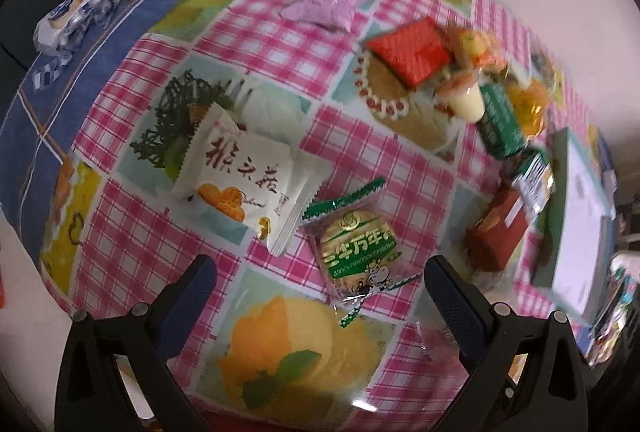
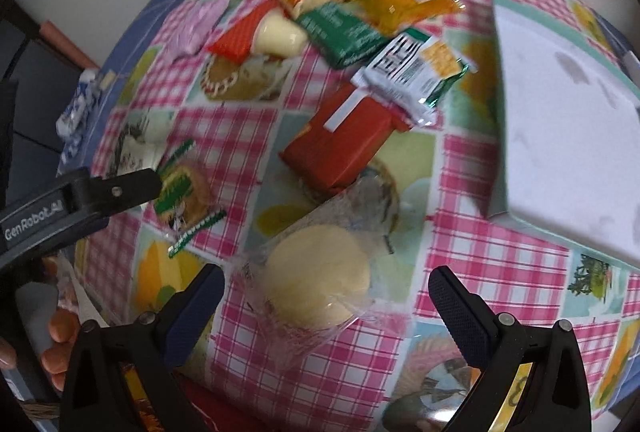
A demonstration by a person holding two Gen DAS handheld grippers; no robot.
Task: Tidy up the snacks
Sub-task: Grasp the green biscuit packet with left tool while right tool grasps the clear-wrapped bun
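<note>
Your left gripper (image 1: 320, 272) is spread wide and empty, low in its frame, with the green biscuit pack (image 1: 354, 252) lying flat between its fingers; you look lined up to take that one first. Your right gripper (image 2: 326, 286) is equally wide apart, straddling the clear-wrapped round cake (image 2: 316, 282) without pinching it, which sits at lower centre of the right wrist view.

The other snacks are loose on the checked tablecloth (image 1: 280, 40): a white pouch (image 1: 248, 180) left of centre, a pink pack (image 1: 332, 2) and red packs at the top, and a heap to the upper right with the jelly cup (image 2: 280, 36) on its side, probably tipped among the wrappers.

The only container is the white box (image 2: 568, 136) at the right edge of the right wrist view. What shows of its inside looks bare, so sorting seems barely begun.
</note>
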